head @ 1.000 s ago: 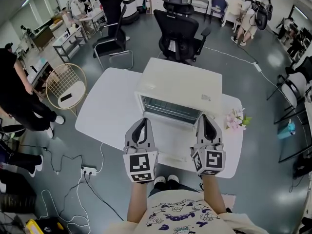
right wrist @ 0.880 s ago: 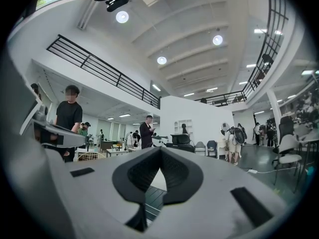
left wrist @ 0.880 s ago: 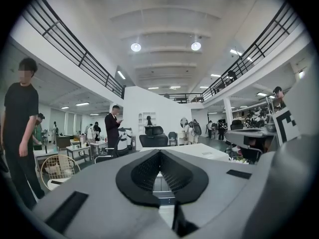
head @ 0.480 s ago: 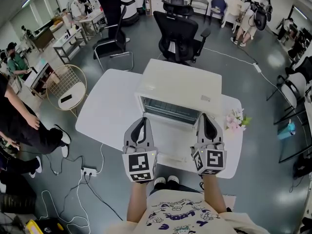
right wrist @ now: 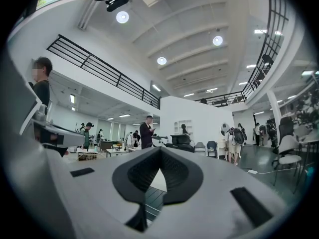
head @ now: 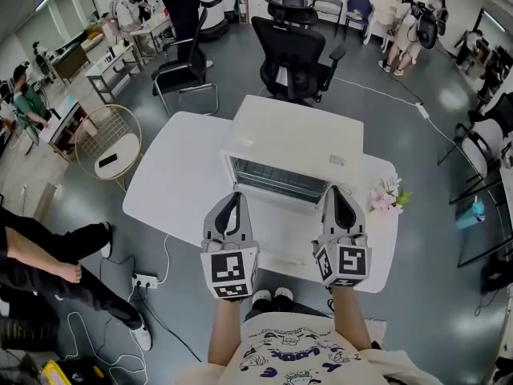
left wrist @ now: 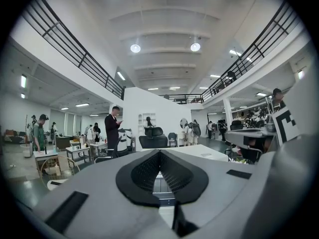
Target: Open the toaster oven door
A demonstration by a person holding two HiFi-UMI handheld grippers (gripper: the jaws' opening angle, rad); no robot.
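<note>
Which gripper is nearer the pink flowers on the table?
Right. The right gripper is just left of the pink flowers; the left gripper is much farther left.

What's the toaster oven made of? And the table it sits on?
The toaster oven looks like painted metal: smooth, matte cream-white panels with crisp edges, though it could be plastic. The table has a smooth white top, likely laminate or painted wood; I cannot tell which.

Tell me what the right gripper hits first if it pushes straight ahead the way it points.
Most likely the toaster oven: the right gripper points at its front near the right edge. Depth is unclear, so the exact spot is uncertain.
</note>
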